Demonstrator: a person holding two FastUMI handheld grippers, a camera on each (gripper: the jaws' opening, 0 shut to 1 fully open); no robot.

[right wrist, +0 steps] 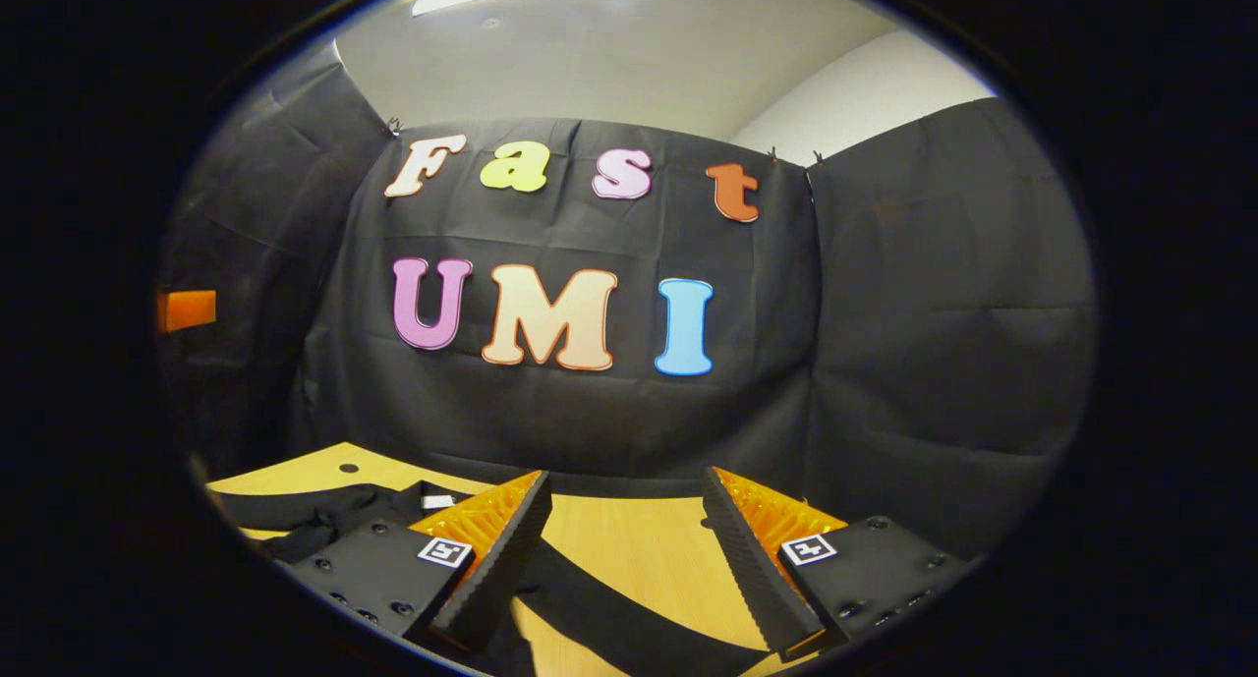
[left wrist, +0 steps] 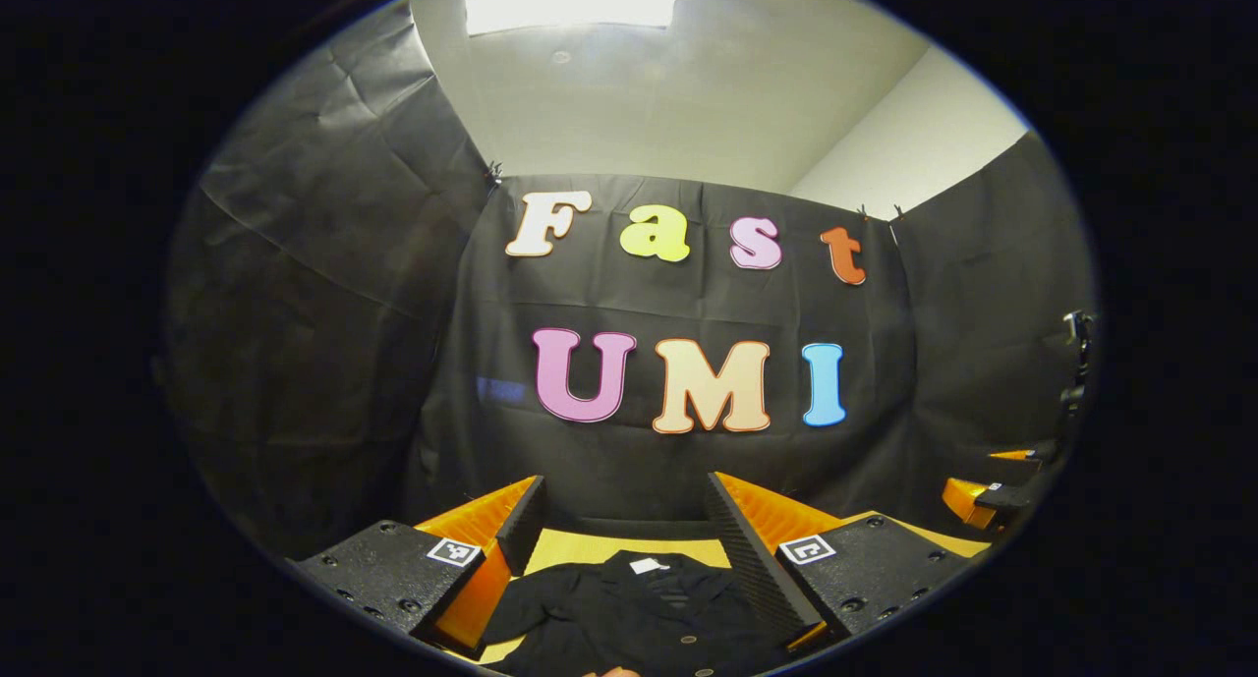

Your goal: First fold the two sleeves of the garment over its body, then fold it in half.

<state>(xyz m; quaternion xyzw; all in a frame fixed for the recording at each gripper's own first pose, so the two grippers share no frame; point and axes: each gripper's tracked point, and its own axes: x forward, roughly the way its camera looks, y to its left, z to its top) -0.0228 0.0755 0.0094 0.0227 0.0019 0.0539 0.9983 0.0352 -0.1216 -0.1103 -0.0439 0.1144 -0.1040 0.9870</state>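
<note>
On wooden table [right wrist: 629, 549]: black buttoned garment [left wrist: 629, 613] spread flat; both jaws spread, holding nothing.

Garment [left wrist: 629, 613] flat on table [right wrist: 629, 544], below both gaping tongs

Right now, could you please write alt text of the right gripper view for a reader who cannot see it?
The right claw hangs open above a wooden table, with a black sleeve of a dark garment running on the tabletop between its two fingers. The rest of the garment lies spread at the left, and black cloth walls stand behind.
</note>
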